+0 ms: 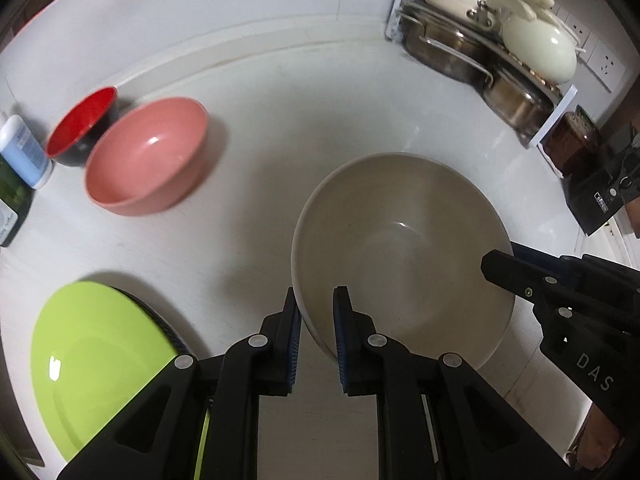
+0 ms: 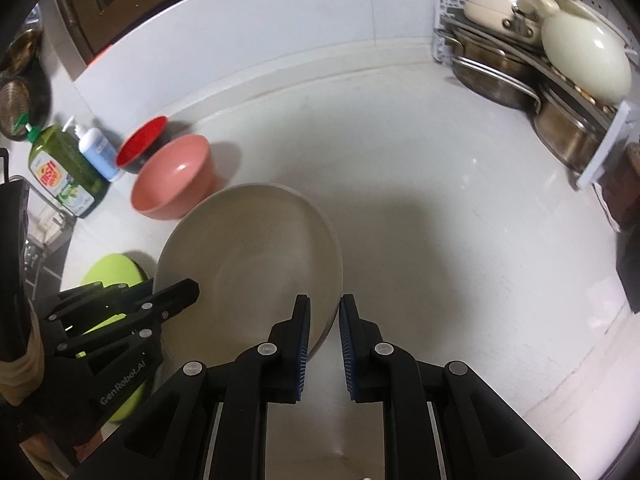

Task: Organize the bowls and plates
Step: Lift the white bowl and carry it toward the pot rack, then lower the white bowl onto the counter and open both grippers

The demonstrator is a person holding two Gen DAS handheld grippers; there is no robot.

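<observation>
A large beige bowl is pinched by its rim from both sides. My left gripper is shut on the rim's left edge, one pad inside and one outside. My right gripper is shut on the opposite edge in the same way. Whether the bowl touches the white counter I cannot tell. A pink bowl stands to the back left, with a red, dark-sided bowl behind it. A lime green plate lies on a dark plate at the near left.
A rack of steel pots with a cream lid fills the back right corner. A green soap bottle and a white-blue bottle stand at the left edge. A dark box sits at the right.
</observation>
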